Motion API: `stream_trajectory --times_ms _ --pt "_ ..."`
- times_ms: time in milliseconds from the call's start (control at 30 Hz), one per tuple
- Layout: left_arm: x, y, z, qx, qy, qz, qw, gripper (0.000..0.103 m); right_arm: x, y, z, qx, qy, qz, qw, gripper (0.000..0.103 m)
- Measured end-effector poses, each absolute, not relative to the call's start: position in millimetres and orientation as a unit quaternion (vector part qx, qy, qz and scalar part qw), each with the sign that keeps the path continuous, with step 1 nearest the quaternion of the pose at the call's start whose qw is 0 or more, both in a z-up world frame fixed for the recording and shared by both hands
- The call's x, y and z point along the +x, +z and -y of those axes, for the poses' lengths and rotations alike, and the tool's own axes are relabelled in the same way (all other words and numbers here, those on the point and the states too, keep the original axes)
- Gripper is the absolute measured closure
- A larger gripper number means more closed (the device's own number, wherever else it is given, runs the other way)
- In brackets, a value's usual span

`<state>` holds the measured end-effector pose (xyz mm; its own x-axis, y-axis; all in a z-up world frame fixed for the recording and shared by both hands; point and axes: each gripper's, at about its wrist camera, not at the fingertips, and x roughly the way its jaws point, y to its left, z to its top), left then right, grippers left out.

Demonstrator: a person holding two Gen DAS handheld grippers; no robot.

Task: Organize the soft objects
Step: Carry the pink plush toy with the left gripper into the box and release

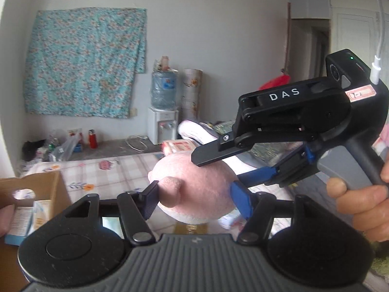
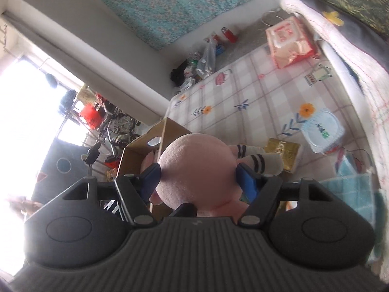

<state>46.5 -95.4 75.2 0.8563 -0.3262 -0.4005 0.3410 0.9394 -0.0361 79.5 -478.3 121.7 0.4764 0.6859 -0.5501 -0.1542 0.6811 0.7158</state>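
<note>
A pink plush toy [image 1: 201, 189] is held in the air above the bed. My left gripper [image 1: 194, 194] is shut on it, one finger at its snout side and one at its right side. My right gripper [image 1: 218, 170] comes in from the right and clamps the same toy from above and below. In the right wrist view the right gripper [image 2: 198, 177] is shut on the toy's round pink head [image 2: 197, 168], with its striped limbs [image 2: 260, 160] behind. An open cardboard box [image 2: 145, 148] stands just beyond the toy; it also shows in the left wrist view [image 1: 41, 187].
The bed has a checked flowered sheet [image 2: 255, 92]. On it lie a red-white tissue pack [image 2: 289, 41], a wipes pack [image 2: 323, 131], a gold packet [image 2: 282, 150] and a teal towel [image 2: 357, 189]. Folded bedding [image 2: 352, 24] lies at right. A water dispenser [image 1: 163, 112] stands by the wall.
</note>
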Motion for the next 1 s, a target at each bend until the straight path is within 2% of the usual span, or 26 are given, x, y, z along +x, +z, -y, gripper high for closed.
stream_trajectory --times_ms 233,400,533,700,1000 --pt "42 96 7 0.008 -0.02 -0.204 0.979 0.038 119 148 337 0.242 0.387 -0.463 0.76 0.033" --pt "47 97 -59 -0.009 0.081 -0.246 0.966 0.038 150 135 223 0.216 0.459 -0.529 0.68 0.032" --pt "62 88 -107 -0.029 0.137 -0.302 0.943 0.038 163 110 137 0.203 0.48 -0.593 0.613 0.031" --pt "72 63 -154 -0.054 0.168 -0.371 0.912 0.038 168 56 76 0.213 0.463 -0.676 0.532 0.03" --pt "80 14 -191 -0.11 0.149 -0.465 0.866 0.038 169 -16 52 0.19 0.387 -0.753 0.498 0.028"
